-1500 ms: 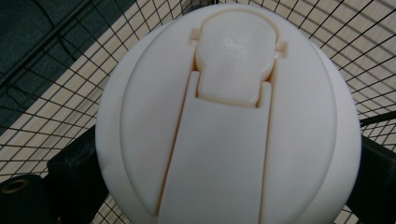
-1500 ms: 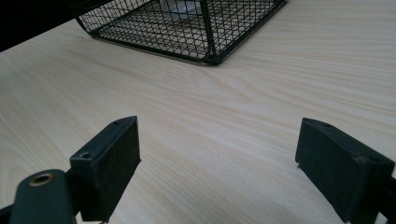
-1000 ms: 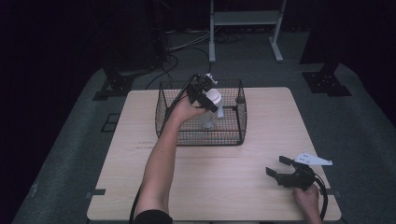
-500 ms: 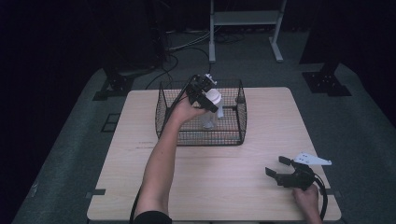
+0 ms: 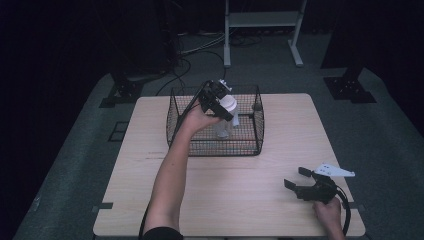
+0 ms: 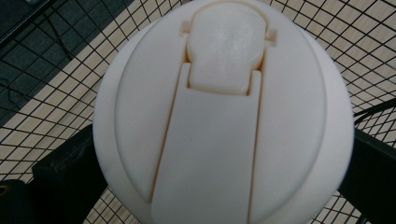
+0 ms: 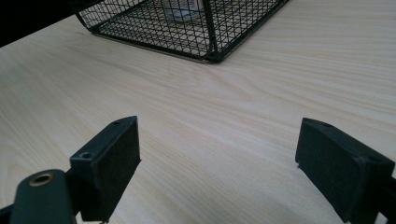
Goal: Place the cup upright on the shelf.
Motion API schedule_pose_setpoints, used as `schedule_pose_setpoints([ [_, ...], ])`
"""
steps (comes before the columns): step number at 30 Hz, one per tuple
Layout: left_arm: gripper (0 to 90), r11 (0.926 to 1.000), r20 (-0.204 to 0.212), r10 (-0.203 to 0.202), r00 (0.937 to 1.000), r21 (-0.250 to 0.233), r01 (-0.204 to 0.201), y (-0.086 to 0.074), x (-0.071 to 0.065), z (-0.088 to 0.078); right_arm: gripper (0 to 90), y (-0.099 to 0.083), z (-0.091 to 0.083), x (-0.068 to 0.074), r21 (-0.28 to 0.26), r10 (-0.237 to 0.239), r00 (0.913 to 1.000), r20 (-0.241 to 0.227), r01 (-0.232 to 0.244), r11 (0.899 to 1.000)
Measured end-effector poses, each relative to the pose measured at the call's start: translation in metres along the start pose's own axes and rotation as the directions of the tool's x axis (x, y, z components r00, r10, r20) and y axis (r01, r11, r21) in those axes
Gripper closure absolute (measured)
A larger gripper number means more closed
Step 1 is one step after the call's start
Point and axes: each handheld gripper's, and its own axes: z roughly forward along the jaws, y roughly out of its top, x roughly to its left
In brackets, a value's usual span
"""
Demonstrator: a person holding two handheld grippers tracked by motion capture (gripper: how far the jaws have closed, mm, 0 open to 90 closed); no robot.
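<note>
gripping only the smooth rounded rim of the white flip-top lid (image 6: 223, 112), one black jaw on each side of it, the left gripper (image 5: 216, 101) holds the clear bottle (image 5: 224, 125) upright inside the wire basket (image 5: 250, 145), and i cannot tell whether its base rests on the mesh floor below the jaws. if the jaws let go too high or askew, the bottle could slip and tip against the basket wall. the right gripper (image 5: 303, 179) rests on the tabletop (image 5: 240, 195), jaws wide apart and empty, too far off to steady anything.
</note>
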Motion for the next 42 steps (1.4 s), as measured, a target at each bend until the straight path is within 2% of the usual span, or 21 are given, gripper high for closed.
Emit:
schedule_pose_setpoints([
  [4,0.0,1.0000,-0.004,0.005,1.0000,-0.007,-0.005,0.000,0.000,-0.004,12.9,0.000,0.000,0.000,0.001,-0.002,1.0000,-0.002,0.002,1.000],
  [7,0.0,0.9994,0.007,-0.013,0.9999,-0.033,0.013,-0.001,0.001,-0.009,12.9,0.000,0.000,0.000,0.001,-0.002,1.0000,-0.003,0.002,1.000],
  [12,0.0,0.9991,-0.008,0.006,0.9999,-0.042,-0.007,-0.002,0.000,-0.018,12.9,0.000,0.000,0.000,0.000,-0.002,1.0000,-0.004,0.002,1.000],
  [14,0.0,0.9987,-0.003,-0.005,1.0000,-0.052,0.005,-0.003,0.001,-0.021,12.9,0.000,0.000,0.000,0.000,-0.002,1.0000,-0.006,0.002,1.000],
  [20,0.0,0.9987,-0.004,0.004,1.0000,-0.050,-0.004,-0.007,0.001,-0.030,12.9,0.000,-0.001,-0.003,-0.012,0.009,0.9998,-0.020,-0.009,1.000],
  [22,0.0,0.9986,-0.006,-0.014,0.9999,-0.050,0.014,-0.009,0.001,-0.031,12.9,0.000,-0.002,-0.003,-0.010,0.006,0.9997,-0.022,-0.006,1.000],
  [27,0.0,0.9983,-0.022,-0.035,0.9992,-0.048,0.034,-0.017,0.003,-0.032,12.9,0.000,-0.002,-0.002,-0.008,0.004,0.9998,-0.022,-0.004,1.000],
  [32,0.0,0.9973,-0.021,-0.053,0.9984,-0.053,0.052,-0.026,0.007,-0.039,12.9,0.000,-0.001,-0.002,-0.006,0.001,0.9999,-0.017,-0.001,1.000],
  [36,0.0,0.9972,-0.026,-0.051,0.9984,-0.056,0.049,-0.034,0.011,-0.045,12.9,0.000,0.000,-0.001,0.001,-0.003,1.0000,-0.008,0.003,1.000],
  [39,0.0,0.9957,-0.015,-0.071,0.9973,-0.061,0.070,-0.042,0.011,-0.048,12.9,0.000,0.000,0.000,0.003,-0.005,1.0000,-0.005,0.005,1.000],
  [42,0.0,0.9956,-0.018,-0.072,0.9972,-0.061,0.071,-0.051,0.011,-0.051,12.9,0.000,0.000,0.000,0.002,-0.008,1.0000,-0.005,0.008,1.000],
])
